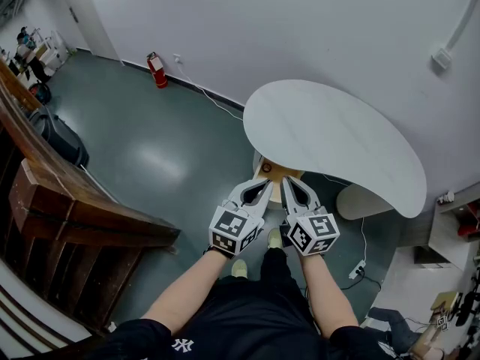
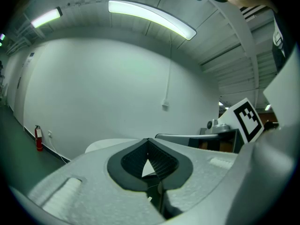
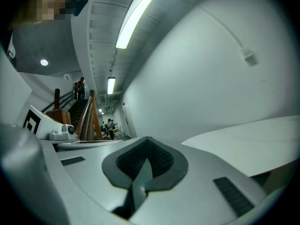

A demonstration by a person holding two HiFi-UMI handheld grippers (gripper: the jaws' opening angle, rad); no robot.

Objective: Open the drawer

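Observation:
A white bean-shaped table top (image 1: 330, 137) stands by the wall. Under its near edge shows a light wooden piece (image 1: 279, 174), likely the drawer unit, mostly hidden by the top and my grippers. My left gripper (image 1: 262, 185) and right gripper (image 1: 288, 184) hang side by side in front of it, both pointing toward the table. In the left gripper view the left gripper (image 2: 148, 140) is shut with nothing held. The right gripper (image 3: 146, 139) is also shut and empty, with the table top (image 3: 253, 142) to its right.
A red fire extinguisher (image 1: 157, 70) stands at the far wall, with a cable running along the floor. A dark wooden stair railing (image 1: 67, 201) is at the left. A white table base (image 1: 367, 199) and a power strip (image 1: 357, 270) lie at the right.

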